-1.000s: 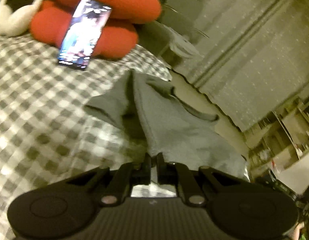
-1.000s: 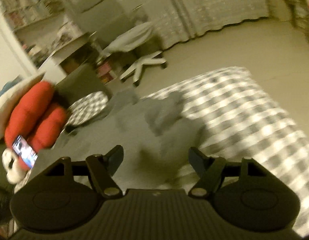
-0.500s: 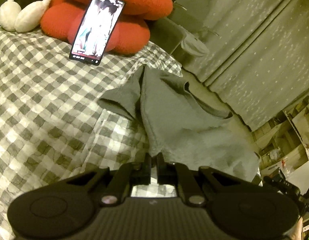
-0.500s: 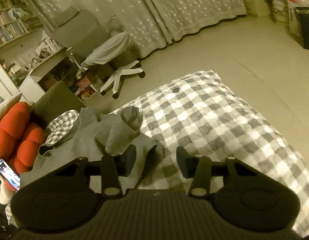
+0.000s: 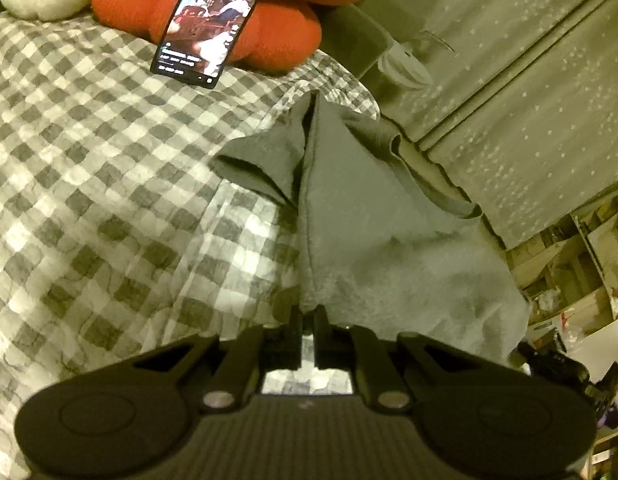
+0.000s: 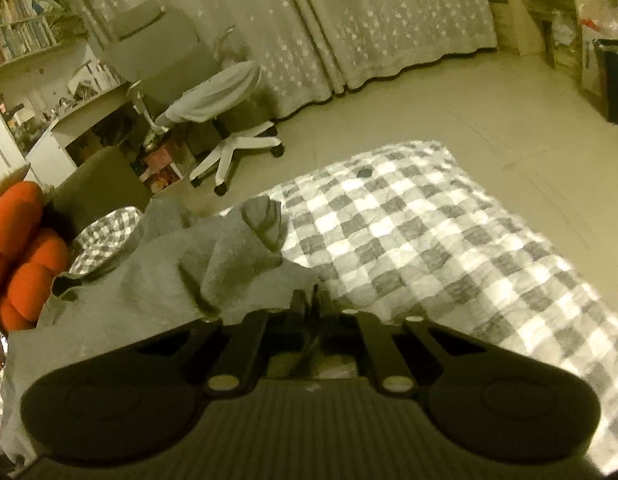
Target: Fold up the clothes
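We hold the grey T-shirt (image 5: 389,240) by two points of its near edge on the checked quilt (image 5: 109,200) of the bed: the left gripper (image 5: 308,320) has its jaws together on the hem, and the right gripper (image 6: 311,300) has its jaws clamped on a fold of the same cloth. The step in hand, as we judge it, is the two-corner grasp that opens a fold; next we would need to lift both corners evenly and carry them forward over the body of the shirt, which lies crumpled just ahead of both jaws. The fabric is soft, matte jersey, sagging in loose ridges, one sleeve puckered. Beyond the left jaws a lit phone (image 5: 213,20) leans on a red cushion (image 5: 277,36).
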{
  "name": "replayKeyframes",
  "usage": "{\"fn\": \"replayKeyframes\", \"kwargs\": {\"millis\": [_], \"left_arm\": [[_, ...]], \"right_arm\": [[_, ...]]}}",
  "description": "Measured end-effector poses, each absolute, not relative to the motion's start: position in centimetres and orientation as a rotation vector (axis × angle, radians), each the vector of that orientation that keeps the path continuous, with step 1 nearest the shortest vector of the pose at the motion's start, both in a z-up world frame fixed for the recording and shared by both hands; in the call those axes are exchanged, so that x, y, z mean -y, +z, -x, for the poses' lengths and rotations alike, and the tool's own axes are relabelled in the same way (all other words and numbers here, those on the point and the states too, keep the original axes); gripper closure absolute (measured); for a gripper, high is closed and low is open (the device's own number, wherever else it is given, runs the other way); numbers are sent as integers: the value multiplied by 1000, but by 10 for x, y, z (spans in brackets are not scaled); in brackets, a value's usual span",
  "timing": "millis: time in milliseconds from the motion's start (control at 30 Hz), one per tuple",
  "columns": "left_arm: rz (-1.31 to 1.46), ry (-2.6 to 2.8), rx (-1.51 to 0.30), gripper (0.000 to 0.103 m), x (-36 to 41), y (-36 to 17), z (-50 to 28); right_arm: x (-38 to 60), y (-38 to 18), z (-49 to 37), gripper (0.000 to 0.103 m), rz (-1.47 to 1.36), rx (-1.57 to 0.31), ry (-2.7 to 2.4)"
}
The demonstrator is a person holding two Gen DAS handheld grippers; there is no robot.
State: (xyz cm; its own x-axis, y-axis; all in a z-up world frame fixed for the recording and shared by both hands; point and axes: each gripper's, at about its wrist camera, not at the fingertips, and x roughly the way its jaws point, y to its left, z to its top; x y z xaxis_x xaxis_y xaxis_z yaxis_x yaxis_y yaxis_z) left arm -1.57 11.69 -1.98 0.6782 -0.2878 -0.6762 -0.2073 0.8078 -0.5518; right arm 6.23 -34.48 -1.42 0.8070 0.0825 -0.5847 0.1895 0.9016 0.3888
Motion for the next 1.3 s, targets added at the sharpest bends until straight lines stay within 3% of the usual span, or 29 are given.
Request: {"fn": "replayKeyframes", "kwargs": {"millis": [833, 1300], "left_arm": [[867, -276, -975, 99, -151, 11, 68], [733, -380, -1033, 99, -149, 24, 107]], "right_arm": [[371, 52, 61, 97, -449, -646, 47], [374, 60, 123, 97, -446, -696, 141]]}}
